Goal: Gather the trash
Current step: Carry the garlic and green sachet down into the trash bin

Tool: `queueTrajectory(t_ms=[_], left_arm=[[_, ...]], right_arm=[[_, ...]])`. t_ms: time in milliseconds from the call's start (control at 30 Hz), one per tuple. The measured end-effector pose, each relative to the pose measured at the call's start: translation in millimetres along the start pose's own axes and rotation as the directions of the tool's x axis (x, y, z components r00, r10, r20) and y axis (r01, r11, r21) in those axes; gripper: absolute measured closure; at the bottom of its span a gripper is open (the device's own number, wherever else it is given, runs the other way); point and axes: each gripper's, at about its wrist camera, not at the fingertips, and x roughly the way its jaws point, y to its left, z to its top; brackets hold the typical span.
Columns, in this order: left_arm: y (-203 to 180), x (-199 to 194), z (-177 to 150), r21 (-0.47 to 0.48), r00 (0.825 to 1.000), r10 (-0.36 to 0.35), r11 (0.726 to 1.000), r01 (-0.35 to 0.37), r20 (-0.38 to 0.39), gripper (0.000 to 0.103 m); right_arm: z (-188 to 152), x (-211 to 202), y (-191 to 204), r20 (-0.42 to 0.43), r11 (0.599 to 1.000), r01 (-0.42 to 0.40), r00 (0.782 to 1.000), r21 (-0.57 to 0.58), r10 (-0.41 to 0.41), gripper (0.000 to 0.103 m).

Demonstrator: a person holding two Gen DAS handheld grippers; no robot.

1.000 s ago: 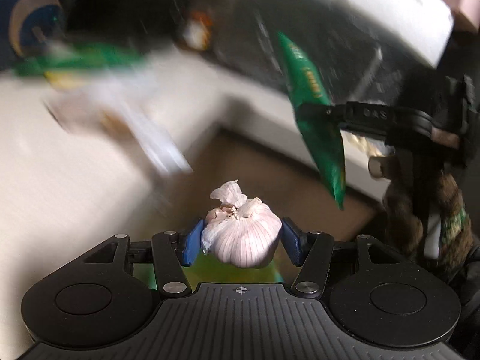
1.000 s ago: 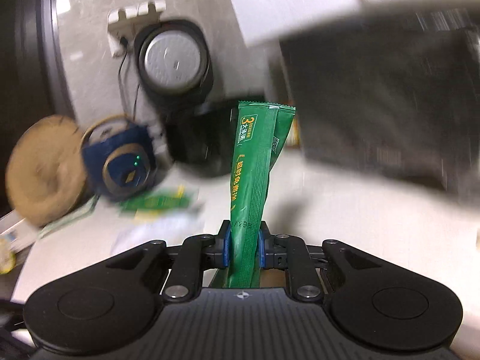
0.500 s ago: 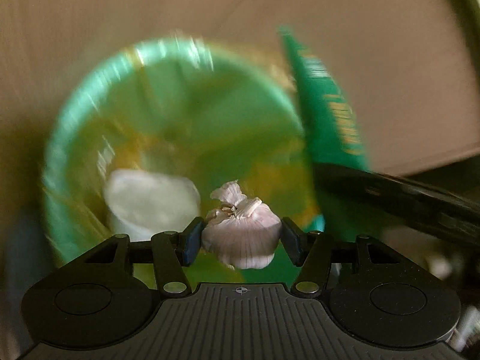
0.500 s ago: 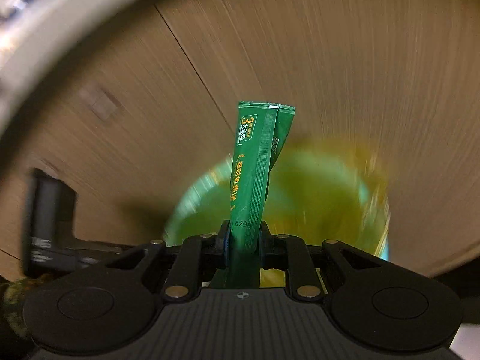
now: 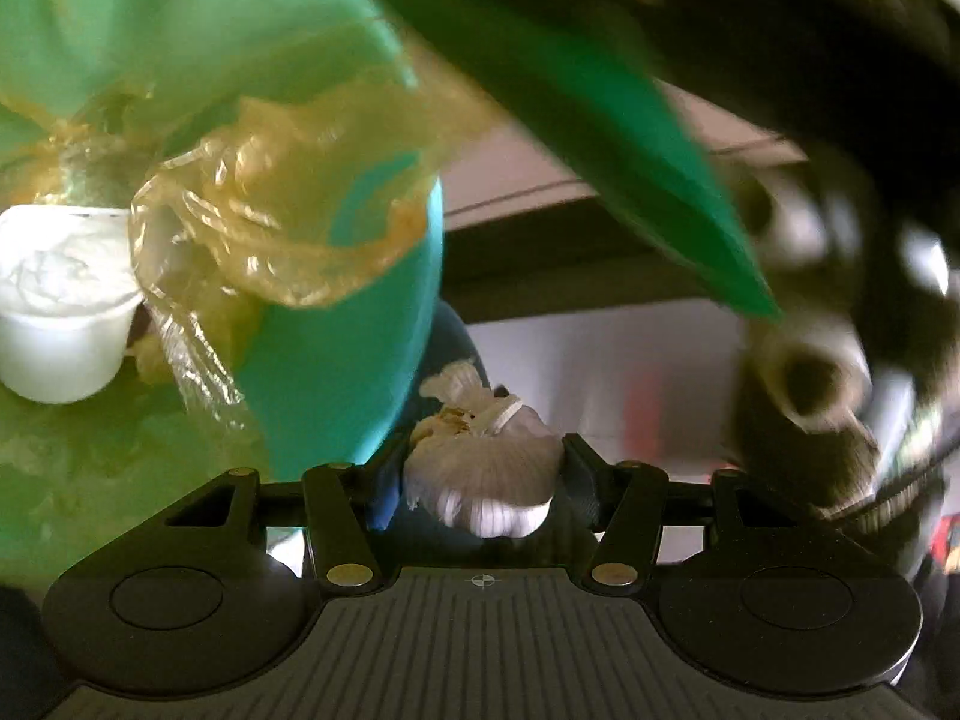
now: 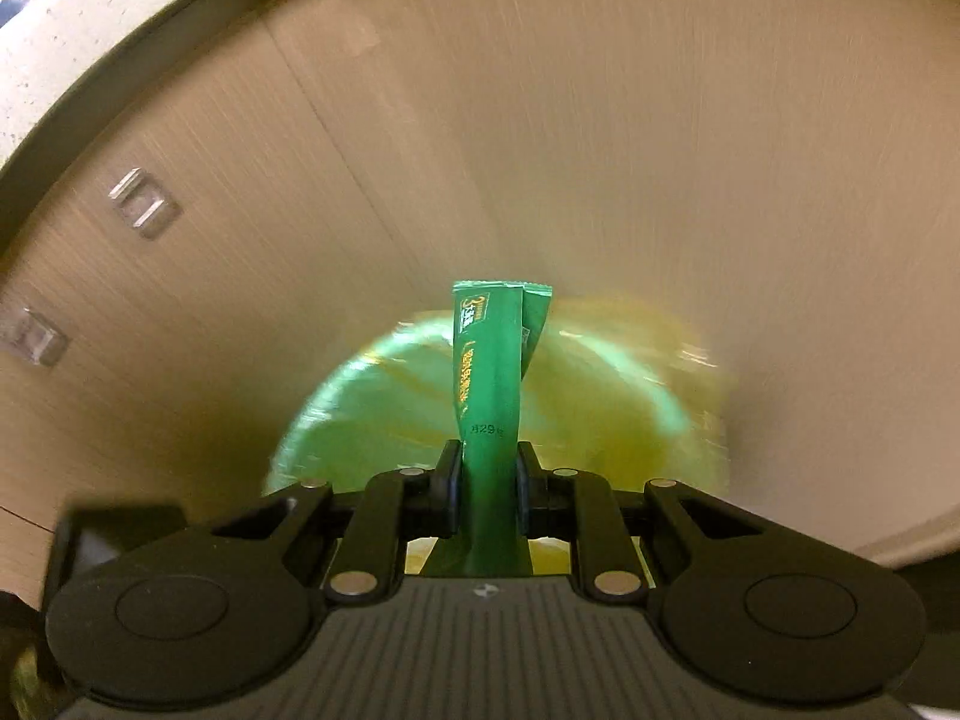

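Observation:
My left gripper [image 5: 480, 471] is shut on a white garlic bulb [image 5: 480, 474], held just beside the outer wall of a green bin [image 5: 336, 360] lined with a yellowish plastic bag [image 5: 270, 216]. A white cup [image 5: 60, 312] lies inside the bin. My right gripper [image 6: 487, 489] is shut on a green sachet [image 6: 489, 384] that stands upright above the blurred green bin [image 6: 384, 420]. The same green sachet [image 5: 630, 138] crosses the upper right of the left wrist view, with the blurred right gripper's body behind it.
Beige wood-grain cabinet doors [image 6: 540, 150] with small clear handles [image 6: 144, 210] rise behind the bin. A pale countertop edge [image 6: 90, 42] curves across the top left. A dark ledge [image 5: 570, 264] and a pale surface lie to the right of the bin.
Both grippers have come down from the countertop to the green bin, each holding its item. The left one has tilted and now sits very close to the bin's rim.

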Motion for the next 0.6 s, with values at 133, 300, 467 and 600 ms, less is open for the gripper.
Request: queueTrajectory(t_ms=[133, 300, 467, 600], left_arm=[[7, -26, -10, -0.010, 0.990, 0.130, 0.992, -0.129, 0.061, 0.042], [12, -88, -18, -0.026, 0.978, 0.125, 0.992, -0.122, 0.166, 0.042], [22, -133, -8, -0.086, 0.927, 0.186, 0.982, -0.167, 0.326, 0.042], [41, -130, 18, -0.162, 0.884, 0.281, 0.958, -0.236, 0.373, 0.042]], right_arm=[[-2, 72, -4, -0.199, 0.989, -0.116, 0.971, 0.096, 0.133, 0.087], [-33, 94, -36, -0.330, 0.992, 0.016, 0.944, 0.124, 0.026, 0.088], [-69, 23, -71, -0.269, 0.982, 0.105, 0.961, 0.157, -0.060, 0.088], [-99, -18, -103, -0.234, 0.949, 0.178, 0.965, 0.262, -0.117, 0.086]])
